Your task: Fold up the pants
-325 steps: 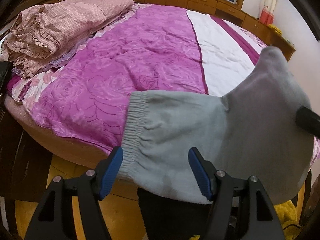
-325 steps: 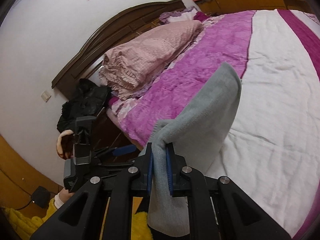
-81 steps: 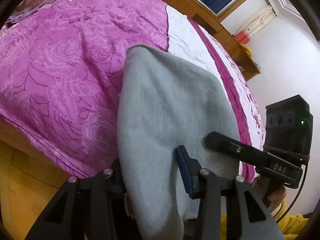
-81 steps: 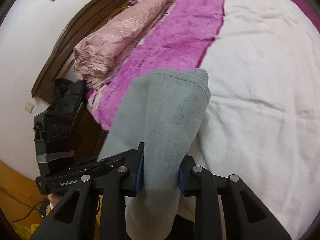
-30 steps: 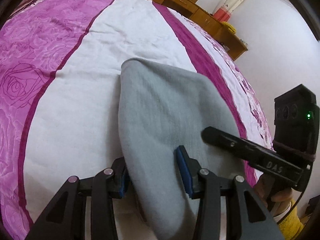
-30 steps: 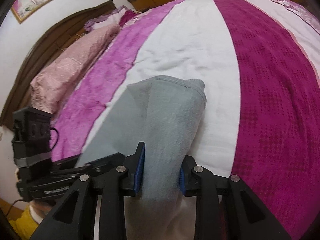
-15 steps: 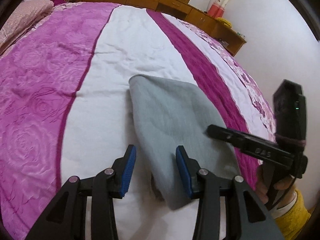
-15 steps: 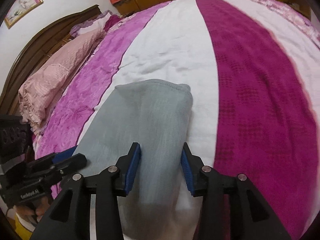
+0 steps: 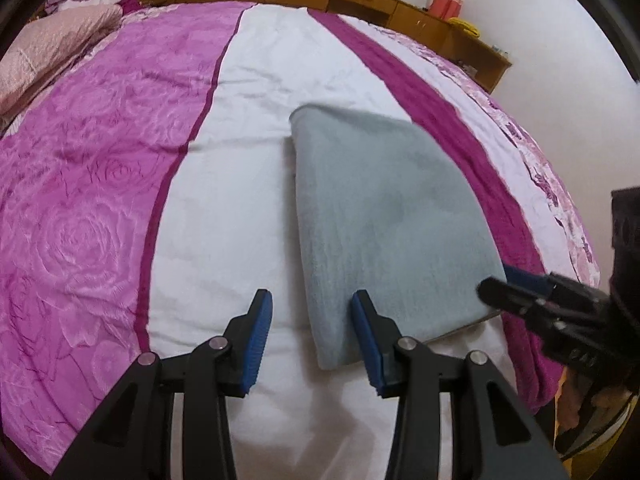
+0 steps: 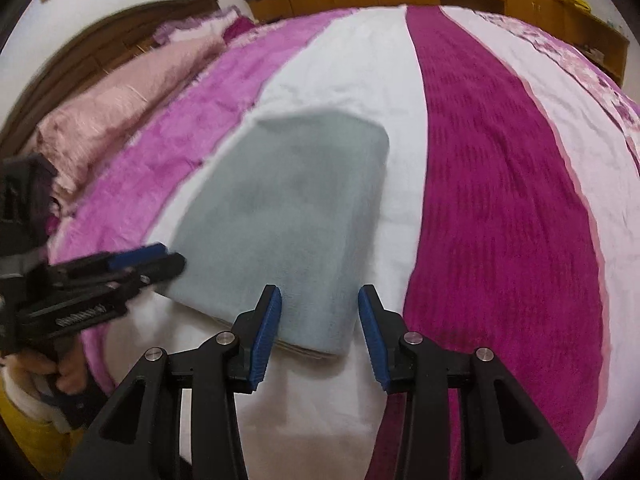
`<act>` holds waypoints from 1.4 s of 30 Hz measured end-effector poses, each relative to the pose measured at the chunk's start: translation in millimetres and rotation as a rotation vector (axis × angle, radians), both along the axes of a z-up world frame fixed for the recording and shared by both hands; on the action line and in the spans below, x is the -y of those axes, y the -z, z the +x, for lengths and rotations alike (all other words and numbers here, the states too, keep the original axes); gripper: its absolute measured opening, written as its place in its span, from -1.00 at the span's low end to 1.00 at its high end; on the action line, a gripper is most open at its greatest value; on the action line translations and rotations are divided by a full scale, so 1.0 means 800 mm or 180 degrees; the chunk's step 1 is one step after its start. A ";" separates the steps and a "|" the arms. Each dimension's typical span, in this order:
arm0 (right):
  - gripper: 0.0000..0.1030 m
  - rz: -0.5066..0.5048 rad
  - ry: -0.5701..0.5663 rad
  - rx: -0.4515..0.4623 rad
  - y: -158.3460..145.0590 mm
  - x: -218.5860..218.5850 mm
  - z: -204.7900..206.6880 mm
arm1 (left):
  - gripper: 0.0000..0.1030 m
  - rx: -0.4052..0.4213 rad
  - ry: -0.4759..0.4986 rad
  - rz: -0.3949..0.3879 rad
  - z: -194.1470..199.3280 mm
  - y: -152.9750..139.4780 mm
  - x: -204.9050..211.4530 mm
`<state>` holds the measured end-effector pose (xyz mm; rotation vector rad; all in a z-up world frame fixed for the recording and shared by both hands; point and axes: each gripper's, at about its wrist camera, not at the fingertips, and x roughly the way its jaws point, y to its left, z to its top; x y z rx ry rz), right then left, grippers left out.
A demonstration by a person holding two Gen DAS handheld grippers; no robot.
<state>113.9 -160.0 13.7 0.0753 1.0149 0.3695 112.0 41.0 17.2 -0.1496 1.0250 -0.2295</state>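
Left wrist, folded pants [image 9: 384, 216] ahead of parted jaws, unheld

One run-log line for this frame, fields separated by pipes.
pants: folded, flat on bedspread white stripe | left gripper: open, empty | right gripper: open, empty | stage: folded pants set down

Soft, matt grey fleece pants [image 9: 384, 216] lie folded just ahead of the left gripper [image 9: 312, 336], its matt black plastic arms carrying ribbed blue pads and small shiny metal pins. Beneath, the bedspread [image 9: 224, 216] mixes smooth white cotton-like cloth, plush pink fabric embossed with roses and a coarser magenta weave. Beyond the right gripper [image 10: 319, 330], a polished dark wooden headboard [image 10: 100, 52] gleams faintly.
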 end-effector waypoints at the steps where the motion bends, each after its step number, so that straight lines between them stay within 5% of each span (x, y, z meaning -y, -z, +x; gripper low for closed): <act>1: -0.32 0.0014 0.0031 -0.0048 0.010 0.001 0.002 | -0.15 -0.0005 -0.0001 0.0009 0.000 0.003 0.000; 5: 0.04 0.0146 0.0167 -0.0092 0.036 0.015 0.008 | -0.12 0.0010 -0.0011 0.0033 -0.001 0.012 -0.001; 8: 0.05 0.0322 0.0190 -0.0052 0.043 0.025 0.005 | -0.08 -0.0015 -0.0091 -0.0061 -0.001 0.017 -0.006; 22: 0.10 0.0196 0.0228 0.0082 0.010 0.033 -0.030 | 0.04 -0.0016 -0.0175 0.0105 -0.030 -0.004 0.005; 28: 0.20 0.0160 0.0227 0.0177 -0.004 0.036 -0.058 | 0.46 -0.0084 -0.0130 0.0140 -0.054 0.002 0.014; 42: 0.76 -0.0269 0.0443 0.0204 0.026 0.046 -0.098 | 0.91 -0.0006 -0.0252 0.0518 -0.090 0.028 0.033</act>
